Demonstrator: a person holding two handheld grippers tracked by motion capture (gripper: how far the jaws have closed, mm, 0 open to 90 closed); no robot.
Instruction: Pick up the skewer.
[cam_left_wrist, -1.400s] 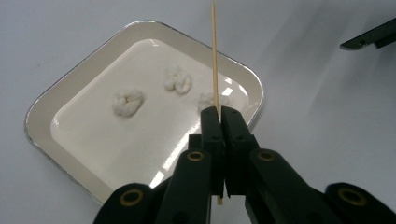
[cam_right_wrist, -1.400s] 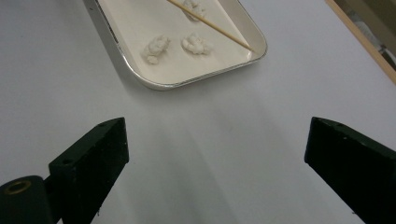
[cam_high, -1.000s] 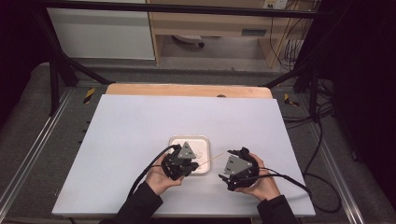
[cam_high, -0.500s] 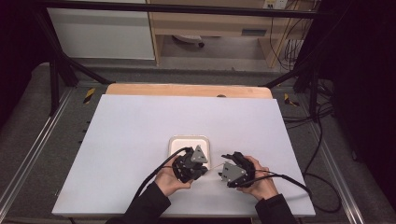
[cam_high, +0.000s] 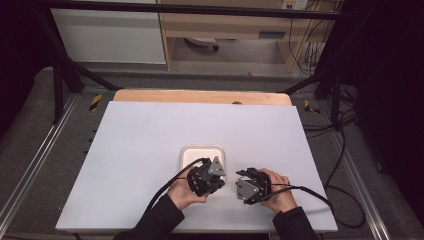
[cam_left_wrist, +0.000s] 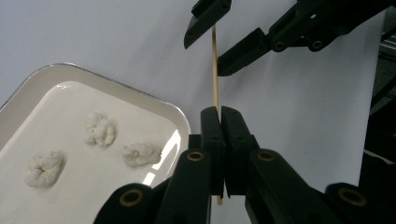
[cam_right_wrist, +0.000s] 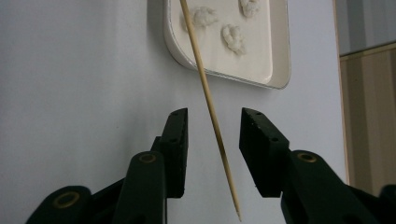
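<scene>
We grip a thin wooden skewer (cam_left_wrist: 215, 70) in our left gripper (cam_left_wrist: 220, 116), its jaws clamped tight on it beside the white rounded tray (cam_left_wrist: 28, 95) of three pale dough-like lumps (cam_left_wrist: 99, 129). Our right gripper (cam_right_wrist: 212, 128) straddles the skewer's far end above the white tabletop (cam_high: 150, 135), its jaws just closing but not yet touching.

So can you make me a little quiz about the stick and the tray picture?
1. How many white lumps lie in the tray?
2. True or false: the left gripper is shut on the wooden skewer.
3. The right gripper has just been closing. Do its pads press the skewer yet: A yes, B no?

Key: 1. Three: white lumps. 2. True. 3. B, the skewer stands between the jaws with gaps on both sides.
</scene>
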